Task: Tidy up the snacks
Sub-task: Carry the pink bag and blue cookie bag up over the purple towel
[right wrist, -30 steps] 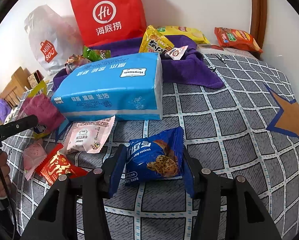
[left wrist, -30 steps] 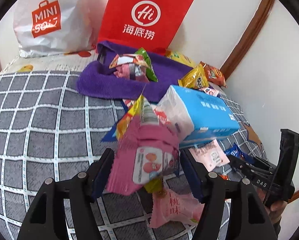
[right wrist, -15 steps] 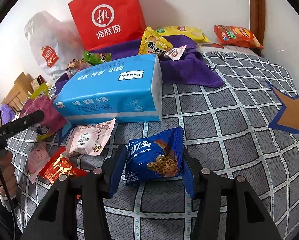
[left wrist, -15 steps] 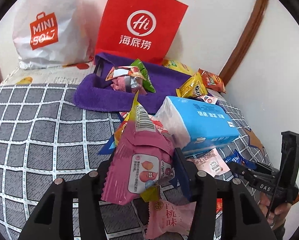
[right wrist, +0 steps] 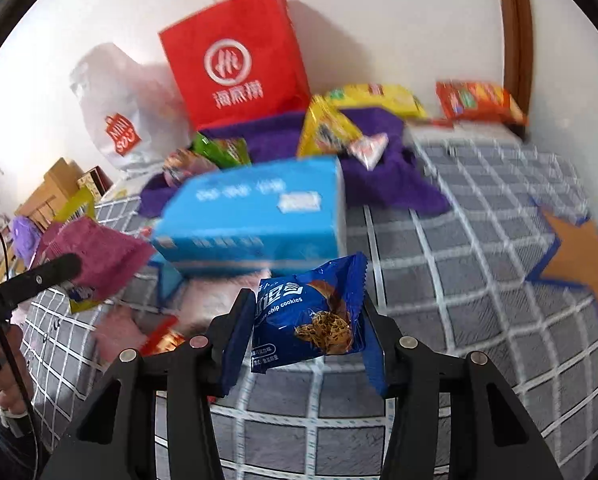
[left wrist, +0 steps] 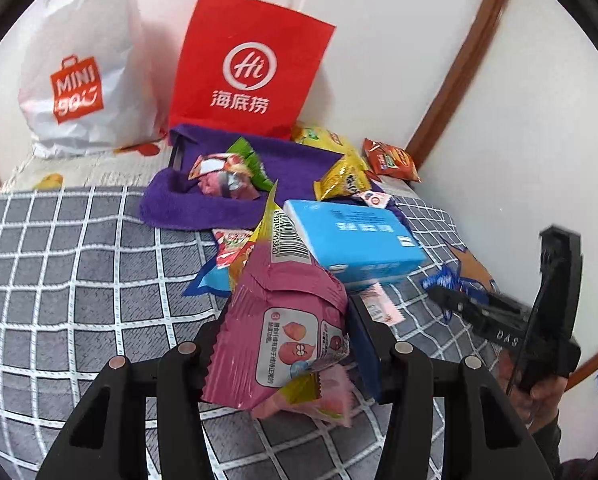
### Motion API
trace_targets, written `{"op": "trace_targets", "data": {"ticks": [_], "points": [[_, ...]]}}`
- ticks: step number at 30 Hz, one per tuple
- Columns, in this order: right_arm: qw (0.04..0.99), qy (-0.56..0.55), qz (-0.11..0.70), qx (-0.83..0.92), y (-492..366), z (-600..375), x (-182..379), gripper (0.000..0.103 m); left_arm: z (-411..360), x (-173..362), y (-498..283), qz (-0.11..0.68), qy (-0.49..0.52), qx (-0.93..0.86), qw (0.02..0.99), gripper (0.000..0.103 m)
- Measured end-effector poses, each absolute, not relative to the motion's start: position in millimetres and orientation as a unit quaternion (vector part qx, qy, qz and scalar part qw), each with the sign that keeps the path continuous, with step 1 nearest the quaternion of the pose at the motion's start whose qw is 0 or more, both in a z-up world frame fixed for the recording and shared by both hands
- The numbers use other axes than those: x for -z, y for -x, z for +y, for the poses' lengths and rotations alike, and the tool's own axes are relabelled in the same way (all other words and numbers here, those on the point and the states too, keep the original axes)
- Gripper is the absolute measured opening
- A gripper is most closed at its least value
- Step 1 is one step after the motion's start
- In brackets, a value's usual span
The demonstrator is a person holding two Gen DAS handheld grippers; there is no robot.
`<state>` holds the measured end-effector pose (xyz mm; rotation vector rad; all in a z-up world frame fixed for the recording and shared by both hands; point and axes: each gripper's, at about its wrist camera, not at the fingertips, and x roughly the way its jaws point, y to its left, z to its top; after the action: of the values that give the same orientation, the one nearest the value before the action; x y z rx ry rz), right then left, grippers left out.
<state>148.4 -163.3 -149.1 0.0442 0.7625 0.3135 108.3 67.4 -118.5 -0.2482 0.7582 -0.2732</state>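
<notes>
My left gripper point(left wrist: 285, 332) is shut on a pink snack packet point(left wrist: 287, 292) with a barcode flap, and holds it above the grey checked bedspread point(left wrist: 79, 280). My right gripper point(right wrist: 305, 300) is shut on a blue chocolate-chip cookie packet point(right wrist: 311, 312), which also hangs clear of the bedspread point(right wrist: 459, 280). The pink packet point(right wrist: 95, 252) appears at the left of the right wrist view. At the right of the left wrist view, a corner of the blue packet point(left wrist: 443, 280) shows in the other gripper.
A blue tissue pack point(left wrist: 355, 240) lies just beyond both grippers. Behind it a purple towel point(left wrist: 187, 200) carries several snack packets. A red paper bag point(left wrist: 247, 68) and a white plastic bag point(left wrist: 79, 80) stand against the wall. More pink packets point(left wrist: 331, 396) lie under the left gripper.
The left jaws narrowed onto the pink packet. Both grippers then rose, lifting the pink packet and the blue cookie packet off the bedspread.
</notes>
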Motion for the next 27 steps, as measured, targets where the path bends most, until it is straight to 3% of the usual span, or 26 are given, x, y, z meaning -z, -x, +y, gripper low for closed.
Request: {"op": "trace_targets", "data": {"ticks": [11,27], "points": [[0.931,0.008,0.328,-0.160,-161.4,-136.5,83.5,0.050,60.8,63.7,-119.0,0.355,0.112,0.156,0.915,0.049],[0.937,0.010,0.325,-0.129,-225.2,-125.6,31.8,0.050,58.2,-6.6,-176.1,0.335,0.085,0.144,0.927,0.049]]}}
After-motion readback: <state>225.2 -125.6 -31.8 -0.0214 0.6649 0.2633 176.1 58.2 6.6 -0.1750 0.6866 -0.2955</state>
